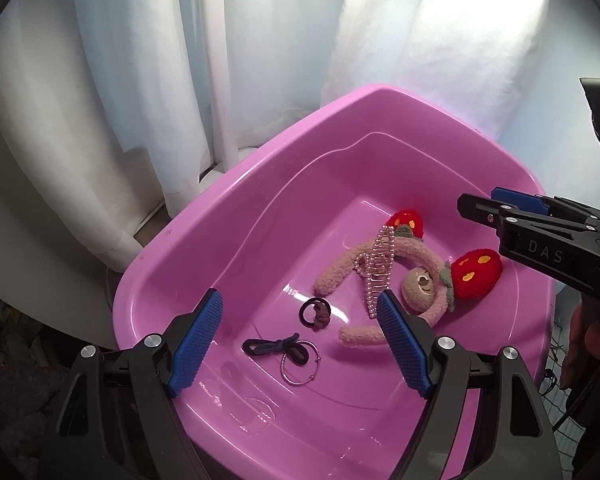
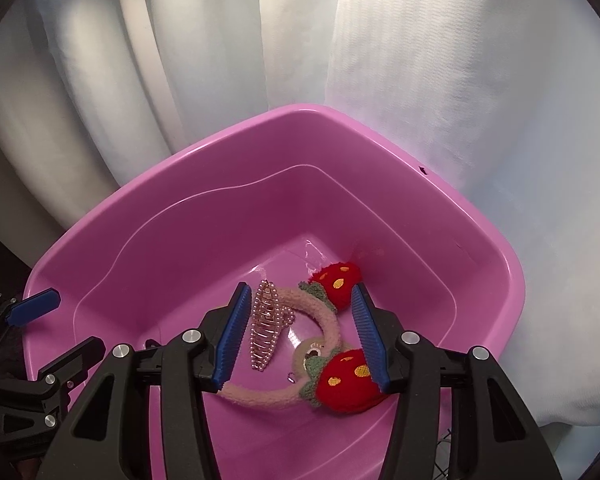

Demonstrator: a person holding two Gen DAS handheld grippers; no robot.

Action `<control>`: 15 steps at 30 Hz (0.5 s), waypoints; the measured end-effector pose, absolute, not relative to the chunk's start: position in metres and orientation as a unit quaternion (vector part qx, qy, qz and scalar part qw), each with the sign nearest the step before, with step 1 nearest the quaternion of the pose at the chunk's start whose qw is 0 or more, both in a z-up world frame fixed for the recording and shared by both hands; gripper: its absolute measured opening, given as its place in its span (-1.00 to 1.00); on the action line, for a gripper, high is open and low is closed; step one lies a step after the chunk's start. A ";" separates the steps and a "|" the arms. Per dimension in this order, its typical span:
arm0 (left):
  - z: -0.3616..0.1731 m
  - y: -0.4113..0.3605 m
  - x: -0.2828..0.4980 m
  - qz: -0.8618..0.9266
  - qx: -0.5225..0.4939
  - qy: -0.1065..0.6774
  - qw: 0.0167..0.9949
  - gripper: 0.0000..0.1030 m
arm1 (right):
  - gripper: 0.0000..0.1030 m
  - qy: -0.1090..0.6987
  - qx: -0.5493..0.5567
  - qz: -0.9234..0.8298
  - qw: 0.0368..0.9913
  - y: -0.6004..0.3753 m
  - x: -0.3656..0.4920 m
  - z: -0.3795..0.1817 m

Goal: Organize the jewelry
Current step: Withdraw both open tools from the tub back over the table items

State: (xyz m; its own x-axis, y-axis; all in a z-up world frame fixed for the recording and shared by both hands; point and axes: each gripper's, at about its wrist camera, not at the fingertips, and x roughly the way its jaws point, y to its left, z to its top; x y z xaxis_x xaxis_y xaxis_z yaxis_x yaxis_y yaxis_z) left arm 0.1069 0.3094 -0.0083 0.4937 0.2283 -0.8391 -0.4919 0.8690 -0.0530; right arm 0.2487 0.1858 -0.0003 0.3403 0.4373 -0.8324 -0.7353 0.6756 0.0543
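Lying between the gaping right tongs (image 2: 300, 332), the plush headband (image 2: 332, 320); left tongs (image 1: 300, 336) released.

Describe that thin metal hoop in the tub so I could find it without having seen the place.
Look into the pink plastic tub. On its floor, at the end nearest the left hand-held gripper, a thin silver hoop lies flat, overlapping a dark blue hair tie. It is the only bare metal ring there; the black hair tie beside it is cloth.
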 end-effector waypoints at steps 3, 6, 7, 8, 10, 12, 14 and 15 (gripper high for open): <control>-0.007 0.308 0.105 0.212 -0.145 0.455 0.853 0.51 | -0.02 0.440 -0.168 0.369 0.801 0.184 0.246 0.003; -0.002 0.304 0.102 0.214 -0.142 0.452 0.854 0.51 | -0.01 0.436 -0.167 0.373 0.802 0.181 0.240 0.008; -0.001 0.303 0.101 0.214 -0.141 0.451 0.855 0.51 | -0.01 0.435 -0.166 0.375 0.802 0.180 0.238 0.010; 0.001 0.302 0.099 0.214 -0.140 0.449 0.856 0.51 | 0.01 0.433 -0.164 0.377 0.802 0.179 0.236 0.012; 0.005 0.301 0.095 0.214 -0.140 0.445 0.858 0.51 | 0.01 0.428 -0.159 0.382 0.804 0.174 0.231 0.016; 0.010 0.299 0.090 0.215 -0.138 0.439 0.861 0.51 | 0.04 0.419 -0.153 0.389 0.806 0.168 0.223 0.022; 0.014 0.295 0.086 0.215 -0.133 0.434 0.865 0.51 | 0.06 0.408 -0.147 0.393 0.810 0.160 0.214 0.028; 0.016 0.292 0.084 0.214 -0.131 0.432 0.866 0.51 | 0.08 0.403 -0.143 0.396 0.813 0.155 0.210 0.030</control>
State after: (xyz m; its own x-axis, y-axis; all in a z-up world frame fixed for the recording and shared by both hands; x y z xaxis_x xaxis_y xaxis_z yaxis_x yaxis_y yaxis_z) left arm 0.0842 0.2925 0.0157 0.5347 0.2582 -0.8046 -0.4845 0.8738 -0.0416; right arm 0.2098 0.1546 0.0305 0.3619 0.5275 -0.7686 -0.7588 0.6456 0.0858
